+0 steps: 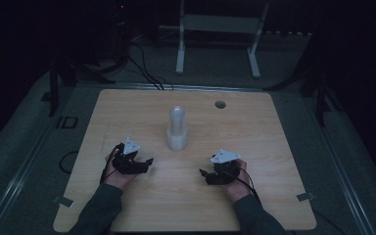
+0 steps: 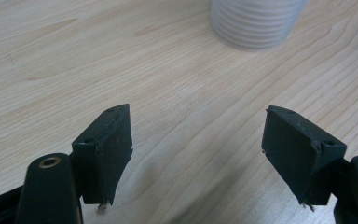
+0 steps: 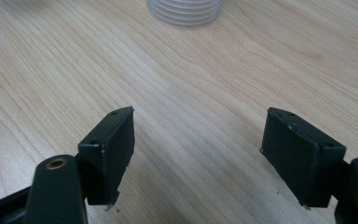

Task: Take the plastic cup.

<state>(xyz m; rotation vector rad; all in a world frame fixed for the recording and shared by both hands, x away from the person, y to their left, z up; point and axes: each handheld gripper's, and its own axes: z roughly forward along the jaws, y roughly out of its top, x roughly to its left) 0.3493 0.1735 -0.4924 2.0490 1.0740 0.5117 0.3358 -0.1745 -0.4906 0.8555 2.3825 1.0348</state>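
Note:
A white ribbed cylinder with a rounded clear top (image 1: 177, 129) stands upright near the middle of the wooden table (image 1: 127, 200). Its ribbed base (image 2: 256, 21) shows at the top of the left gripper view, and again as the base (image 3: 185, 11) at the top of the right gripper view. My left gripper (image 1: 146, 164) rests low over the table to the cylinder's front left, jaws open, nothing between them (image 2: 198, 140). My right gripper (image 1: 205, 176) sits to the cylinder's front right, also open and empty (image 3: 198, 140).
A small round hole (image 1: 220, 104) lies in the tabletop at the back right. Behind the table a white metal stand (image 1: 218, 36) and dark cables (image 1: 144, 71) sit on the grey floor. The room is dim.

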